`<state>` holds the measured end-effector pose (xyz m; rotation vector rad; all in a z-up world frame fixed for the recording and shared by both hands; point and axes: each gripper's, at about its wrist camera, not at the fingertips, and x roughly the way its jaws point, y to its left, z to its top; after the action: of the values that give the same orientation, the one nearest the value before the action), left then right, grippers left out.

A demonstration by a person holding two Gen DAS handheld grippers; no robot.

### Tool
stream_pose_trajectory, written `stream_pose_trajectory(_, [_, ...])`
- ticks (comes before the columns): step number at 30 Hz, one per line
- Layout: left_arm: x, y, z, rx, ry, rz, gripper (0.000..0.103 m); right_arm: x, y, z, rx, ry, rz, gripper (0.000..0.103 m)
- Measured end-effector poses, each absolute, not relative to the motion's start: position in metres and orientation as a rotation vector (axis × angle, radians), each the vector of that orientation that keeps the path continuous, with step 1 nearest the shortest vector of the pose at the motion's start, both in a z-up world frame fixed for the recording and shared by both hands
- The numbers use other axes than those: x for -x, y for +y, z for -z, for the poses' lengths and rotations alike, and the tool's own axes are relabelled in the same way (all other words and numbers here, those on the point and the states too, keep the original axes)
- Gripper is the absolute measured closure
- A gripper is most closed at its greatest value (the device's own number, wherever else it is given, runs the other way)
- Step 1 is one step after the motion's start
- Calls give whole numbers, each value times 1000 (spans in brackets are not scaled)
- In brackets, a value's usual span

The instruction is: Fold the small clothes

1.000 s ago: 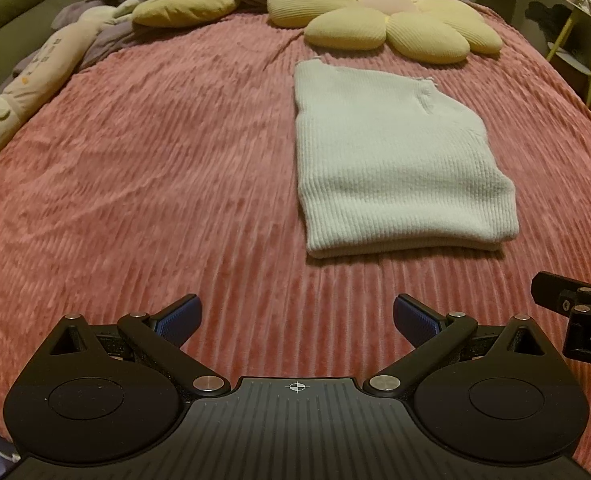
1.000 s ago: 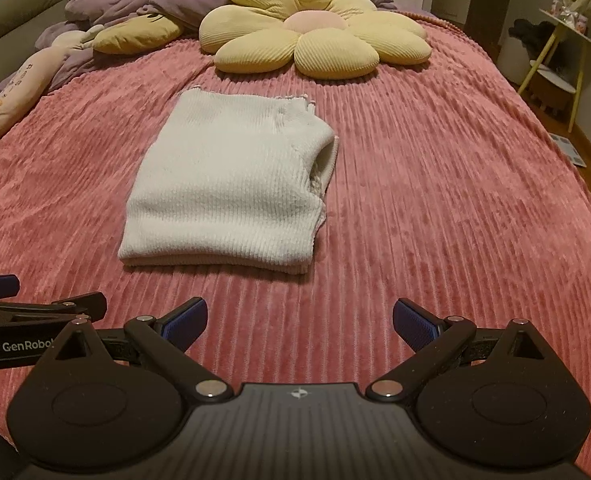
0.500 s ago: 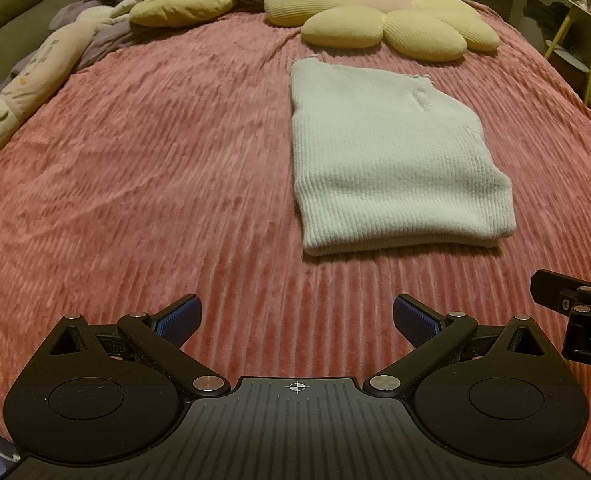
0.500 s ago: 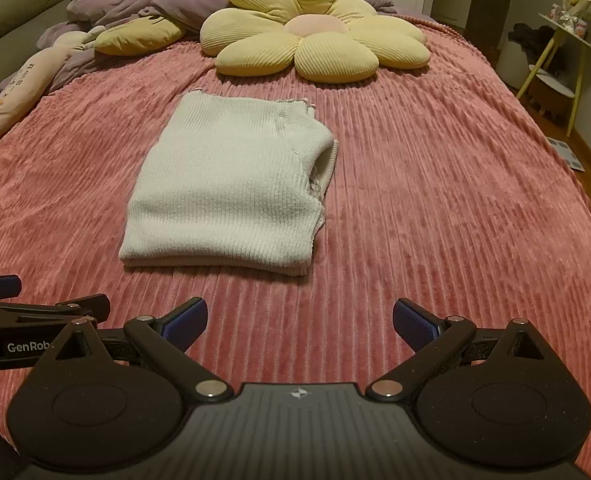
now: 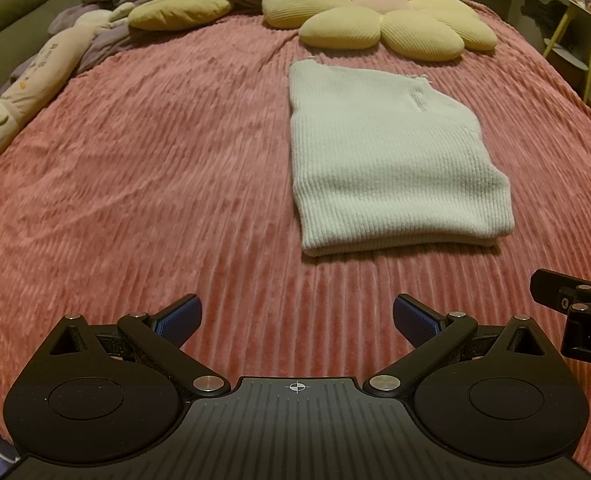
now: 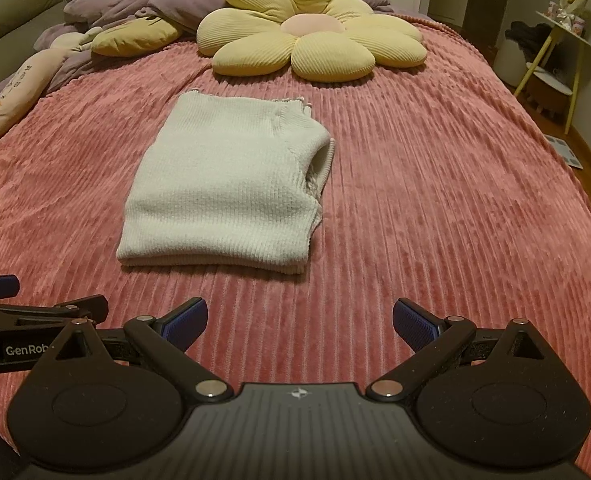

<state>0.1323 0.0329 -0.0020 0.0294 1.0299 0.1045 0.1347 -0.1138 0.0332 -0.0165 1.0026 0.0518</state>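
Observation:
A white ribbed knit garment (image 5: 391, 160) lies folded into a rectangle on the pink corduroy bedspread (image 5: 155, 168); it also shows in the right wrist view (image 6: 231, 188). My left gripper (image 5: 297, 320) is open and empty, near the bed's front edge, below and left of the garment. My right gripper (image 6: 299, 322) is open and empty, below and right of the garment. Each gripper's side shows in the other's view, the right one (image 5: 575, 312) and the left one (image 6: 35, 328).
A yellow flower cushion (image 6: 311, 44) lies at the head of the bed behind the garment. A long plush toy (image 5: 35, 92), a yellow pillow (image 5: 179, 10) and a purple duvet (image 6: 147, 4) are at the far left. A yellow side table (image 6: 563, 52) stands right of the bed.
Both grippers have pulled back a little from the garment and tilted slightly. The folded garment has not moved. Both stay open.

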Motion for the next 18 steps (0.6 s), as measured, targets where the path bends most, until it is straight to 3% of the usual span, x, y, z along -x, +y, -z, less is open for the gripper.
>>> stream_pose_trajectory(18, [-131, 32, 0, -47, 1022, -87, 0, -133, -116, -34, 7, 997, -49, 4])
